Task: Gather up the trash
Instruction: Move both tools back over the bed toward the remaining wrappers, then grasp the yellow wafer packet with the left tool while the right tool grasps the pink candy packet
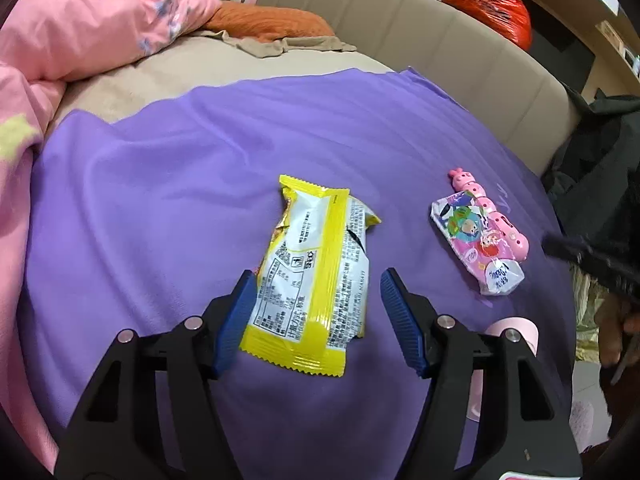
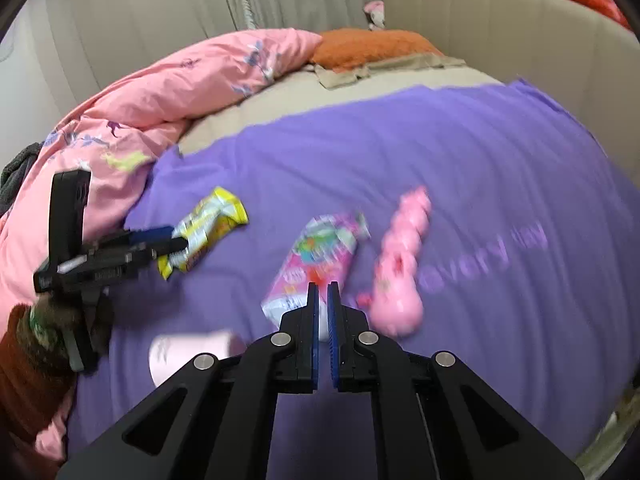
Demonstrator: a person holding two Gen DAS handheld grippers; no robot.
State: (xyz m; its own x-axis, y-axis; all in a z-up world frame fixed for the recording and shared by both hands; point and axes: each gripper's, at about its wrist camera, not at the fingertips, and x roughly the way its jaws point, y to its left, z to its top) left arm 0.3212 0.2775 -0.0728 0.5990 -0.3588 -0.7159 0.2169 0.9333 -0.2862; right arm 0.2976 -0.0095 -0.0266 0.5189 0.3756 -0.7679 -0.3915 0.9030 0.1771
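Note:
A yellow snack wrapper [image 1: 316,276] lies on the purple sheet [image 1: 180,168]. My left gripper [image 1: 318,282] is open, its blue pads on either side of the wrapper's lower half. A pink cartoon wrapper [image 1: 476,248] lies to the right, beside a pink toy [image 1: 490,212]. In the right wrist view my right gripper [image 2: 323,290] is shut and empty, just above the near end of the pink wrapper [image 2: 316,260]. The left gripper [image 2: 160,240] shows there at the yellow wrapper [image 2: 208,228]. The pink toy [image 2: 400,264] is blurred.
A pink quilt [image 1: 80,28] is bunched at the left and an orange pillow [image 1: 264,20] lies by the beige headboard [image 1: 440,40]. A pale pink cylinder [image 2: 192,352] lies at the near edge of the sheet. Dark clothing [image 1: 592,168] hangs at the right.

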